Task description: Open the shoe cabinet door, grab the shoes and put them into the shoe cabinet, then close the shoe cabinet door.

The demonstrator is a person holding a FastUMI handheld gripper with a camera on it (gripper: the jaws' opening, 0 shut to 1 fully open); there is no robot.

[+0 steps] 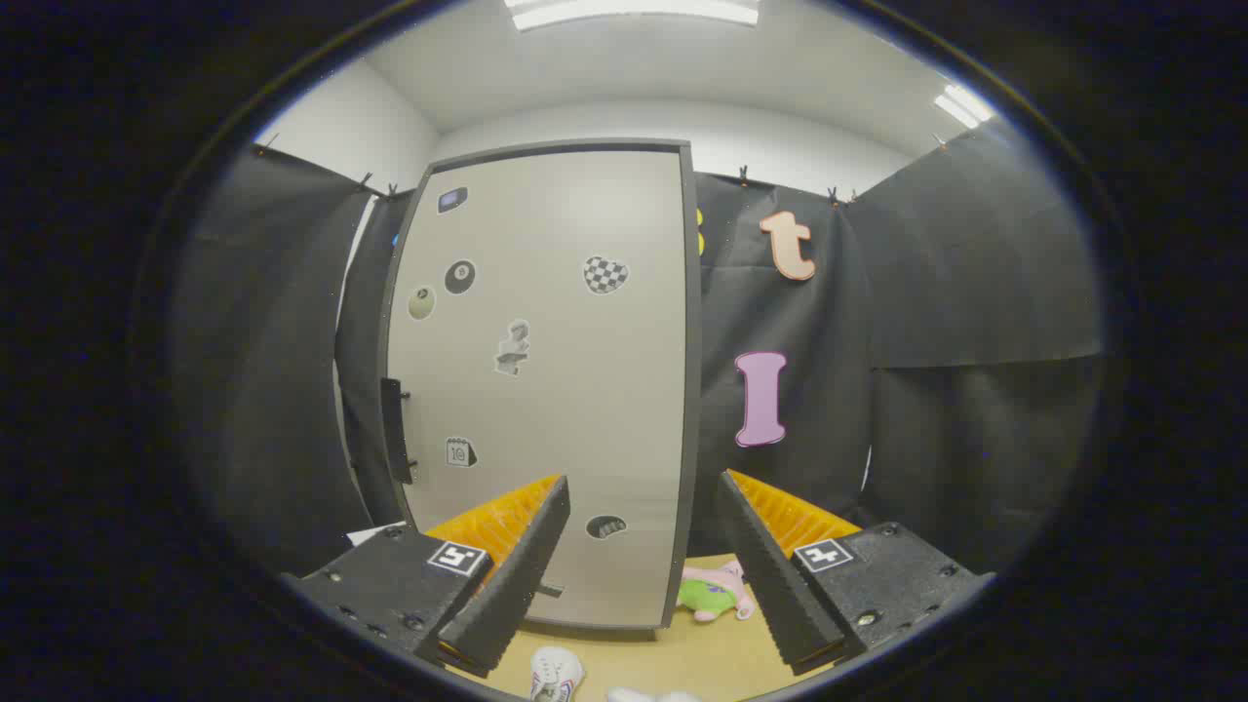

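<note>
The shoe cabinet [556,380] stands ahead of me on a wooden floor, a tall pale door with a dark frame and several stickers on it. The door is shut. Its dark handle [395,429] runs down the left edge. My gripper [643,507] is open, its fingers spread wide with nothing between them, held a little way back from the door's lower part. A white shoe [556,675] lies on the floor just below and between the fingers. The tip of a second white shoe [651,695] shows beside it.
A pink and green plush toy [717,593] lies on the floor by the cabinet's lower right corner. Black cloth walls [936,322] close the booth on both sides and behind the cabinet. The wooden floor [682,653] stretches between me and the cabinet.
</note>
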